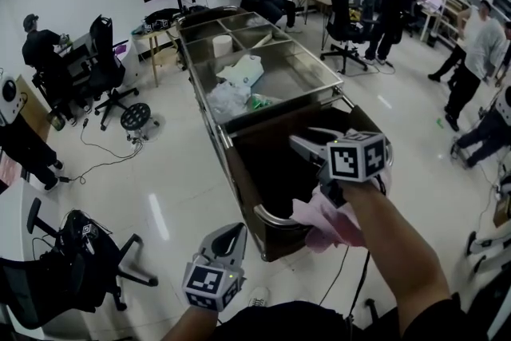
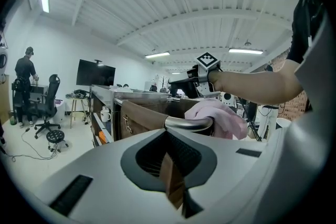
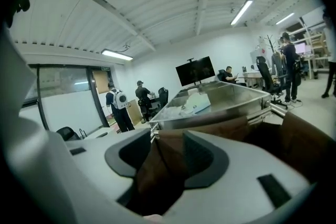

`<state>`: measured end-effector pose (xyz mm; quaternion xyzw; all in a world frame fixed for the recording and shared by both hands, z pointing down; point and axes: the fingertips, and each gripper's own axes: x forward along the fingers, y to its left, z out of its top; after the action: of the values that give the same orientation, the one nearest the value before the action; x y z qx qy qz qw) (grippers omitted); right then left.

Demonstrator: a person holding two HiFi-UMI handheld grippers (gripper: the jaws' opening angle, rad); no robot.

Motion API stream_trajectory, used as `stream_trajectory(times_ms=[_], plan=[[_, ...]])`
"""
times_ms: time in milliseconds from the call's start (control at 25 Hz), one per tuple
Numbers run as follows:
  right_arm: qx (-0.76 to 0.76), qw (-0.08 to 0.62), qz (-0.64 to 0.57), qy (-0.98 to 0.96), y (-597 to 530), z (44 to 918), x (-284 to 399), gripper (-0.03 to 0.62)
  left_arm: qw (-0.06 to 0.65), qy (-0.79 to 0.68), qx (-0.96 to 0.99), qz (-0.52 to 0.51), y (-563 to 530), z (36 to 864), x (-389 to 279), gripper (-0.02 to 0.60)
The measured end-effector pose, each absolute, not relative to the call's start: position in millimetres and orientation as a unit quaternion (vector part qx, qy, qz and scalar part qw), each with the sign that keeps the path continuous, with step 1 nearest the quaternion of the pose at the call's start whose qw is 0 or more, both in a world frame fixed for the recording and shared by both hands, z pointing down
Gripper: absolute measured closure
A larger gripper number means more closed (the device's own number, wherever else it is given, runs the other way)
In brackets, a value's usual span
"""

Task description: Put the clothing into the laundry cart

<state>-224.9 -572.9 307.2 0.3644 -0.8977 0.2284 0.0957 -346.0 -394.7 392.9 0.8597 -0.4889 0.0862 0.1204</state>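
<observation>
The laundry cart (image 1: 242,165) is a brown fabric bag on a chrome frame, and its curved rail (image 2: 187,123) faces me. A pink garment (image 1: 325,223) lies bunched over the near rim, under my right forearm; it also shows in the left gripper view (image 2: 219,116). My right gripper (image 1: 308,141) hovers over the bag's dark inside, jaws apart, with nothing between the pads. Through its jaws (image 3: 165,165) I see the brown cart wall (image 3: 307,139). My left gripper (image 1: 234,234) hangs low outside the cart's near left corner, shut and empty (image 2: 170,165).
Behind the cart stands a long steel trolley (image 1: 319,92) with compartments holding white bags (image 1: 239,74). Office chairs (image 1: 108,68) and cables lie at the left, another chair (image 1: 72,259) at the near left. People stand at the right (image 1: 479,52) and sit at the back.
</observation>
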Motion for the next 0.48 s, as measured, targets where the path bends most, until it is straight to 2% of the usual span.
stream_trajectory(times_ms=[480], plan=[[0.366,0.076,0.181,-0.91,-515.5,295.1,-202.1,0.381,0.11,-0.468,0.873,0.082,-398.1,379.1,-328.0,0.581]])
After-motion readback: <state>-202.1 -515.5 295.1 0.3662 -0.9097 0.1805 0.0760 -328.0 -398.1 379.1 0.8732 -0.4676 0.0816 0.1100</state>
